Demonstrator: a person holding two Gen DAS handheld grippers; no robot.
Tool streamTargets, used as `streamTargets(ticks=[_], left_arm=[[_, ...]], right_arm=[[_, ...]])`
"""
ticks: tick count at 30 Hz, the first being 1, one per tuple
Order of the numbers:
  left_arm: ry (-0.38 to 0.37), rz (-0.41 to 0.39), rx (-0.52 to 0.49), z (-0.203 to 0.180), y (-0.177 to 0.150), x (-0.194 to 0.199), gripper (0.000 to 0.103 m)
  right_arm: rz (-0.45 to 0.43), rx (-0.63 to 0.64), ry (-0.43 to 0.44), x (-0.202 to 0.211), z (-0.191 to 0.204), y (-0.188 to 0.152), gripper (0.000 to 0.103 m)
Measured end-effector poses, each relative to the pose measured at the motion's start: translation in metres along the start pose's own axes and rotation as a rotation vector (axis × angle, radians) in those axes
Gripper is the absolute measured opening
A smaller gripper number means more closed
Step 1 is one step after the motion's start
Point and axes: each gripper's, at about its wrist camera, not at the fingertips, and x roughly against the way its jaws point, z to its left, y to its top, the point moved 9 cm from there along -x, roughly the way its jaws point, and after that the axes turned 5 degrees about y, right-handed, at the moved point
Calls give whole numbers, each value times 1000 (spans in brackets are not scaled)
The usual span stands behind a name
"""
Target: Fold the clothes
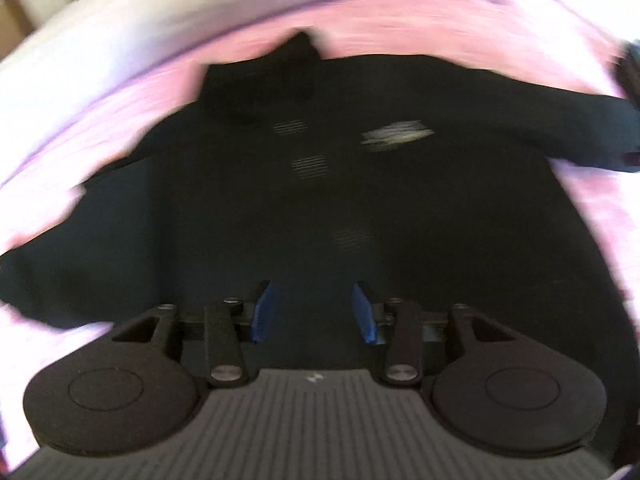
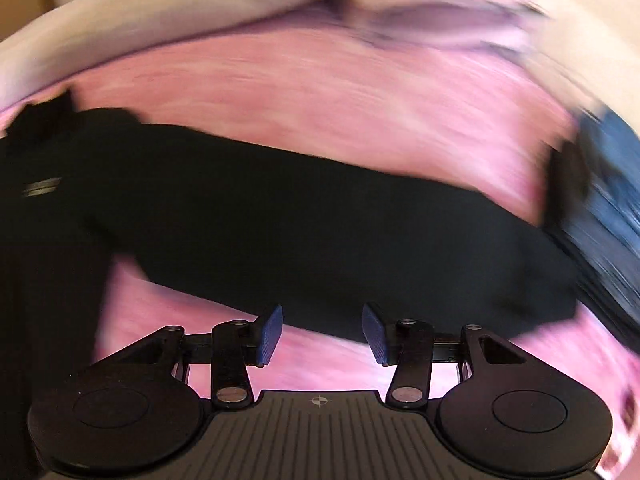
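A black long-sleeved shirt with a small pale chest logo lies spread flat on a pink bedsheet, collar at the far side, sleeves out to both sides. My left gripper is open and empty above the shirt's lower middle. In the right wrist view one black sleeve runs from left to right across the sheet. My right gripper is open and empty just above the sleeve's near edge. Both views are motion blurred.
A pale blanket or pillow lies bunched along the far side of the bed. A dark blue garment lies at the right end of the sleeve. Pink sheet shows beyond the sleeve.
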Motion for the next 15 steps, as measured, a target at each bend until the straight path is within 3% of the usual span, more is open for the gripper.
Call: streamTargets(ticks=[3,6,11,15], left_arm=[[93,3,9,60,-18,-13,49],[84,-23,22,103,-20,-35,58],[13,-80,318,208,-25,-45,63],[106,-100,468,314,-40,-60,62]], right_arm=[[-52,85,58,-1,64,25,49],[-72,121,75,1,125,36,50],[-50,146,118,-3,218,25,54],[16,181,135,-14,286,4,55]])
